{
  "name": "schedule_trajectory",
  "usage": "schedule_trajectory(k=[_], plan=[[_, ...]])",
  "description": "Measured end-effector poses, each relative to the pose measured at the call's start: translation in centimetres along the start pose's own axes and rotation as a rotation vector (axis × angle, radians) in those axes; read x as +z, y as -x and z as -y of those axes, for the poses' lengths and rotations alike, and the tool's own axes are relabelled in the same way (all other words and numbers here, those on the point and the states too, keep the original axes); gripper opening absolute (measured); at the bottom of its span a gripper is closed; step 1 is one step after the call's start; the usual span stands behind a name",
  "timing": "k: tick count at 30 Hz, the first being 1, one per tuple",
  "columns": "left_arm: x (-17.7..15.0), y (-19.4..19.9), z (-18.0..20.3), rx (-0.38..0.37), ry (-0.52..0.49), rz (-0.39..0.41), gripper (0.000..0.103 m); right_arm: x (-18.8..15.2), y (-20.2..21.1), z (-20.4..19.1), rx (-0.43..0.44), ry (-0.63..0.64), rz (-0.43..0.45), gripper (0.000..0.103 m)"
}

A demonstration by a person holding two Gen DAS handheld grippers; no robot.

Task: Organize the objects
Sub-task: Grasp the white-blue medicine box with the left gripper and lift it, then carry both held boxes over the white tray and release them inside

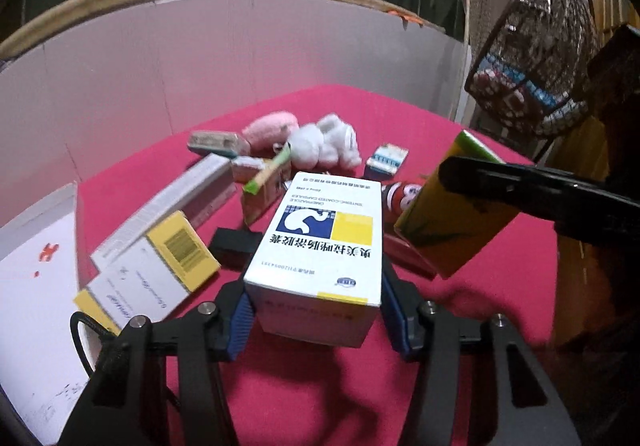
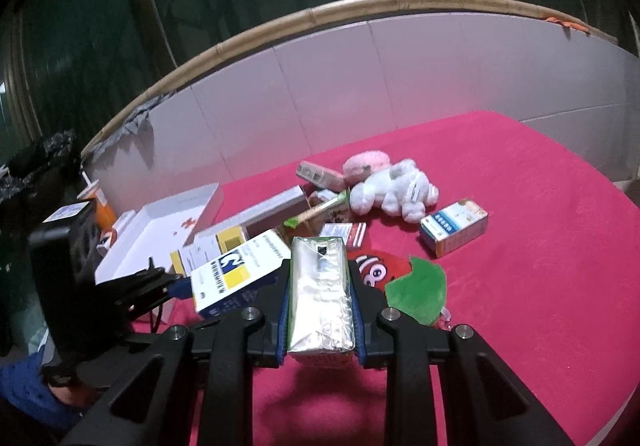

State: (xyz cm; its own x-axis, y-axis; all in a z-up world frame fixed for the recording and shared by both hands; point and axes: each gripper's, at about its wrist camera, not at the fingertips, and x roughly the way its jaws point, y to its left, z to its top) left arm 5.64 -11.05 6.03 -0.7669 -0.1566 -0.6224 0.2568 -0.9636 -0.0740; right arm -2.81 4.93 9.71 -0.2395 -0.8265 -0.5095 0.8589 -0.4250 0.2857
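Above red cloth table [image 1: 500,286], left gripper [image 1: 316,310] clamps white medicine box with blue and yellow label [image 1: 320,246], lifted clear for sorting. Right gripper [image 2: 320,330] squeezes silver-topped drink carton [image 2: 320,286] tight, lifted too. White open case [image 2: 160,230] waits nearby, maybe for boxes.

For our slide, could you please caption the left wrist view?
Left gripper holds a white medicine box above the red tablecloth.

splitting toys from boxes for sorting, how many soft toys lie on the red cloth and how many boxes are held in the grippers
soft toys: 3 (pink toy, white toy, red and green toy)
held boxes: 2 (white medicine box in left gripper, foil-topped carton in right gripper)
total: 5
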Motion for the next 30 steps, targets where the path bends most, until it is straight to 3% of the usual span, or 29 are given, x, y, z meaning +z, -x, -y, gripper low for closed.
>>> schedule_trajectory(k=[10, 30], plan=[[0.3, 3.5, -0.9, 0.040, 0.053, 0.055, 0.054, 1.2, 1.7, -2.5, 0.001, 0.027, 0.039, 0.025], [-1.2, 9.8, -5.5, 0.165, 0.185, 0.151, 0.054, 2.3, -0.9, -9.3, 0.047, 0.126, -0.016, 0.025]])
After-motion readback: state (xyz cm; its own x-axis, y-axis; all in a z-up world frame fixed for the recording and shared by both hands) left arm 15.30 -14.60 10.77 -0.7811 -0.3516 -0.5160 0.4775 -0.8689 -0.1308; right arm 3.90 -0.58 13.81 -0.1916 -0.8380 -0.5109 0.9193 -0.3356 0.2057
